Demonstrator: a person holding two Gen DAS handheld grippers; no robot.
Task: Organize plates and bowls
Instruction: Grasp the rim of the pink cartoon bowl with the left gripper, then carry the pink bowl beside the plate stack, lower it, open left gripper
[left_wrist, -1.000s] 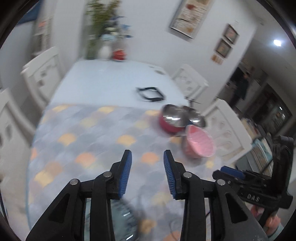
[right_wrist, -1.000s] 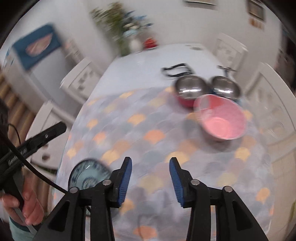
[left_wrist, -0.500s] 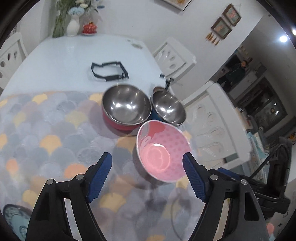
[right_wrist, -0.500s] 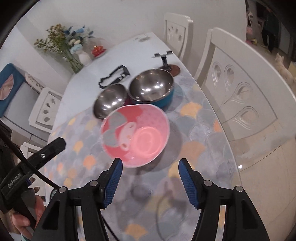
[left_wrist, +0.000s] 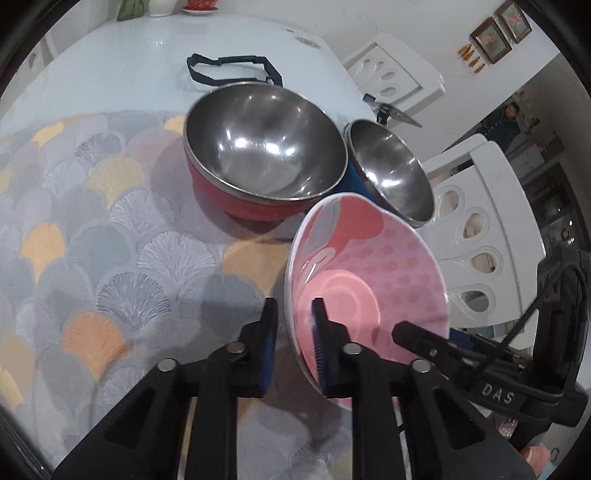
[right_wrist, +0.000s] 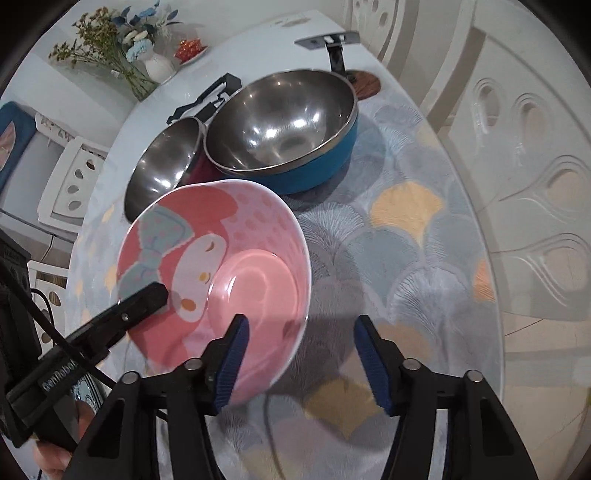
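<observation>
A pink cartoon-print bowl (left_wrist: 369, 269) is tilted up off the patterned mat. My left gripper (left_wrist: 293, 332) is shut on its near rim, one finger inside and one outside. In the right wrist view the same bowl (right_wrist: 221, 266) shows with the left gripper's finger (right_wrist: 144, 299) on its left rim. My right gripper (right_wrist: 299, 350) is open, with the bowl's right rim between its fingers. Behind stand a steel bowl with a red outside (left_wrist: 266, 147) and a steel bowl with a blue outside (right_wrist: 284, 129).
A black strap frame (left_wrist: 232, 66) lies on the white table behind the bowls. A small black stand (right_wrist: 332, 48) sits by a brown coaster. White chairs (left_wrist: 476, 236) ring the table. A vase of flowers (right_wrist: 147, 62) stands at the far end. A patterned plate edge (right_wrist: 86, 395) shows lower left.
Both grippers moved in on the pink bowl. The left one closed on its rim and tilted it up; the right one stayed open and now straddles the opposite rim.
</observation>
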